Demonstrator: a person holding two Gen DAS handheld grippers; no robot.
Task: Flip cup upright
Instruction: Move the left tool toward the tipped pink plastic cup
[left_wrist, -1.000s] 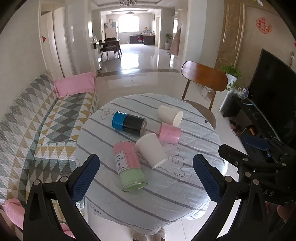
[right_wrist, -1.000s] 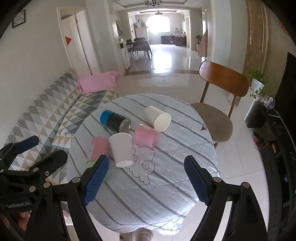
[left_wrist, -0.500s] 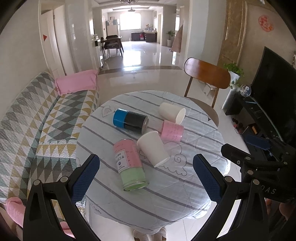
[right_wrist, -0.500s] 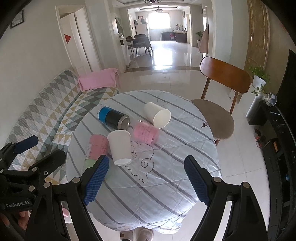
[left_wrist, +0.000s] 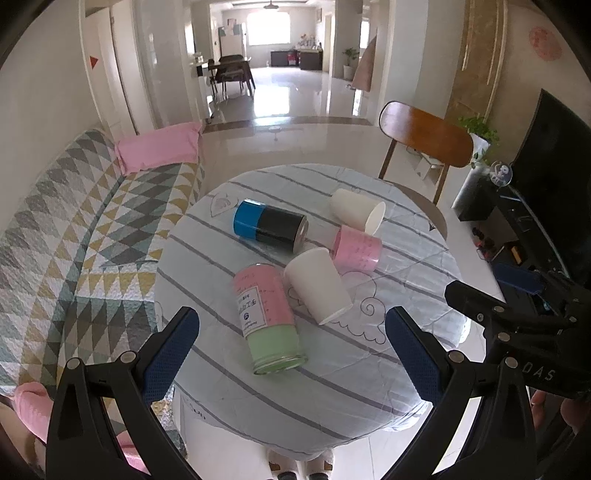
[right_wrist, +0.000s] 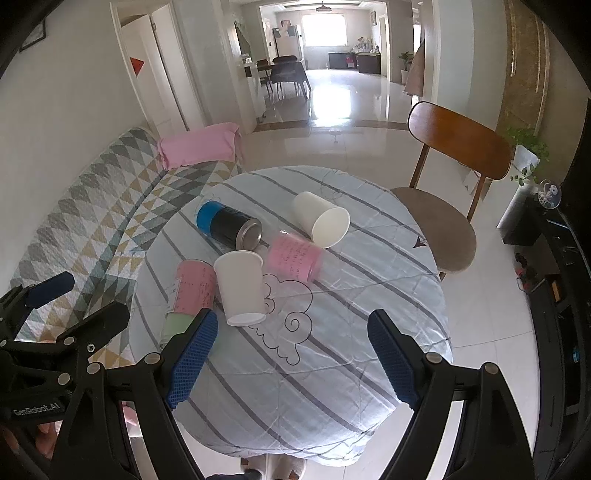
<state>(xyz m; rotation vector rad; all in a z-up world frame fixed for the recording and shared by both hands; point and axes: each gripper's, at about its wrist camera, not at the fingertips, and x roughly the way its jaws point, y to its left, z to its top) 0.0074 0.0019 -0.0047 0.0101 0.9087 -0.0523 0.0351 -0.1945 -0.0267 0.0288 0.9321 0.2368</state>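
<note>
Several cups lie on their sides on a round table (left_wrist: 332, 398) (right_wrist: 369, 280) with a striped cloth. A white paper cup (left_wrist: 317, 288) (right_wrist: 242, 288) lies in the middle. A second white cup (left_wrist: 356, 214) (right_wrist: 322, 218) lies farther back. A pink and green cup (left_wrist: 267, 314) (right_wrist: 190, 291), a pink cup (left_wrist: 356, 247) (right_wrist: 293, 256) and a blue and black tumbler (left_wrist: 269, 229) (right_wrist: 229, 225) lie around them. My left gripper (left_wrist: 291, 343) and right gripper (right_wrist: 291, 354) are both open and empty, held above the table's near side.
A wooden chair (left_wrist: 424, 140) (right_wrist: 454, 155) stands at the far right of the table. A patterned sofa (left_wrist: 74, 229) (right_wrist: 92, 206) with a pink pillow lies to the left. A dark TV stand (left_wrist: 535, 206) is on the right.
Both grippers have moved a little closer to the table and stayed open. The cups have not moved.
</note>
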